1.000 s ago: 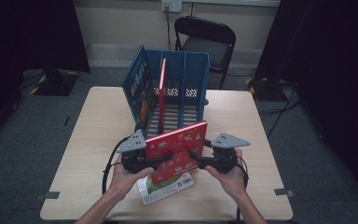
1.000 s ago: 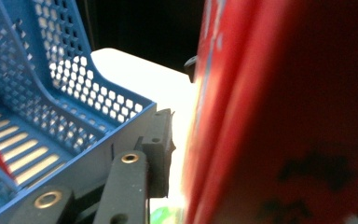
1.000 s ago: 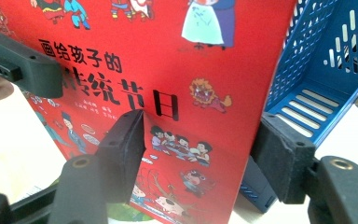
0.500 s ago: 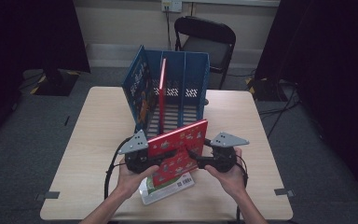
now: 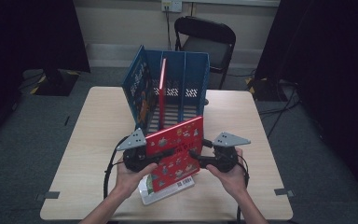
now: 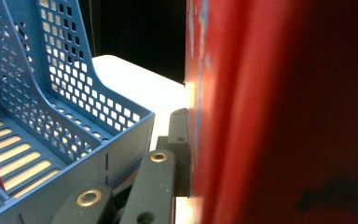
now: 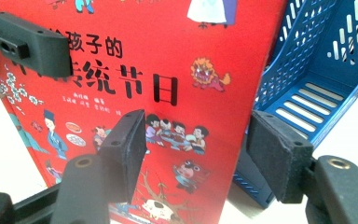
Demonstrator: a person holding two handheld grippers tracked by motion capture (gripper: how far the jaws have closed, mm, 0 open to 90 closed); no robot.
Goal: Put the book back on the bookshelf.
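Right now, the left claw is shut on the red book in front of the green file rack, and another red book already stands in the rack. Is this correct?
Not quite: the file rack is blue, not green, as the high view shows. The rest holds: the left claw is shut on the red book, and another red book stands in the rack.

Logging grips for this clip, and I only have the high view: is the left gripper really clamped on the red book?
Observer: Yes. In its own view the left gripper presses a pad flat on the red book.
Operator: And the right one?
Observer: Open. The right gripper has just been closing its jaws, but neither pad presses the cover.
Operator: What's printed on that cover?
Observer: Large black Chinese characters above cartoon figures at a table.
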